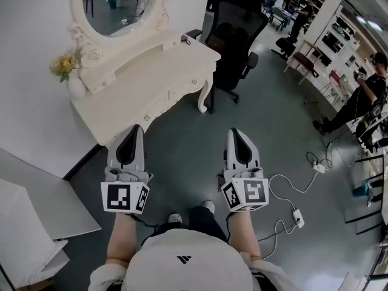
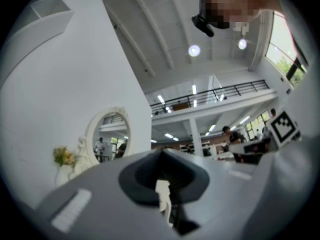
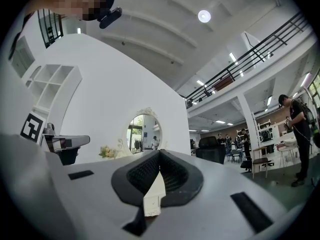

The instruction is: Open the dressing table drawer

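A cream dressing table (image 1: 151,77) with an oval mirror (image 1: 118,5) stands against the white wall ahead. Its drawer front (image 1: 160,105) with small knobs faces me and looks closed. My left gripper (image 1: 131,132) hovers just short of the table's front edge, jaws together and empty. My right gripper (image 1: 239,135) is level with it over the grey floor, right of the table leg (image 1: 204,99), also shut and empty. In the left gripper view the left gripper (image 2: 162,154) points toward the mirror (image 2: 112,136). The right gripper (image 3: 160,156) likewise points at the mirror (image 3: 142,131) in its own view.
A black office chair (image 1: 239,35) stands right of the table. A vase of flowers (image 1: 68,71) sits on the table's left end. White cables and a power strip (image 1: 297,214) lie on the floor at right. A person (image 1: 364,99) stands far right. White boards (image 1: 36,217) lean at left.
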`<state>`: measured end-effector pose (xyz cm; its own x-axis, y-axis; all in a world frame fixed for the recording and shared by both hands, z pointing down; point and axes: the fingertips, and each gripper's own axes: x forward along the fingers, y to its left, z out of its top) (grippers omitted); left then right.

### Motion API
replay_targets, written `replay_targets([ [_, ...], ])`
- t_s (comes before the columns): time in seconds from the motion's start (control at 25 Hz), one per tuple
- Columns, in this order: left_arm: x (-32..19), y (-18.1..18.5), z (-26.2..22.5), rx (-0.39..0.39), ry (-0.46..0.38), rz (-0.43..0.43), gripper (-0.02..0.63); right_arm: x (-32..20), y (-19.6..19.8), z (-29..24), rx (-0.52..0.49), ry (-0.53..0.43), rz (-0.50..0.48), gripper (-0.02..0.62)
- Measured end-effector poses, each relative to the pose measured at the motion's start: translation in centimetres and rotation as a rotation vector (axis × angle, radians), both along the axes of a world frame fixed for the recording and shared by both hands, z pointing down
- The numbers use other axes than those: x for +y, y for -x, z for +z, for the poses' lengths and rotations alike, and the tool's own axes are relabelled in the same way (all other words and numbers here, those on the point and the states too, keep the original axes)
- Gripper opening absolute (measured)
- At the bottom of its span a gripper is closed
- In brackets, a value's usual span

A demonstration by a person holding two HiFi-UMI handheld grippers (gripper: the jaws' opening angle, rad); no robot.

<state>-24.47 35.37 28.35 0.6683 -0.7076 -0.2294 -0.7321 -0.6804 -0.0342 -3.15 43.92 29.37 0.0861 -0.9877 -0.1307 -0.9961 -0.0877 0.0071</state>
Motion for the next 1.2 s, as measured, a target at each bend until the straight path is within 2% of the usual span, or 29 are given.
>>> replay_targets([
  [0.36, -6.3, -2.1, 0.0, 0.018, 0.001, -0.022, 0.007, -6.0, -2.2, 0.5, 0.012, 0.010, -0.007, -0.002],
  [0.96, -19.3, -10.9, -3.0, 0.032, -0.061, -0.098, 0.006, -21.7, -11.3, -2.2, 0.025, -0.034, -0.108, -0.003],
  [1.2, -23.4, -14.9, -2.9, 0.047, -0.065, -0.123, 0.006, -26.3, -15.1, -1.9, 0.029, -0.036, -0.143, -0.003],
])
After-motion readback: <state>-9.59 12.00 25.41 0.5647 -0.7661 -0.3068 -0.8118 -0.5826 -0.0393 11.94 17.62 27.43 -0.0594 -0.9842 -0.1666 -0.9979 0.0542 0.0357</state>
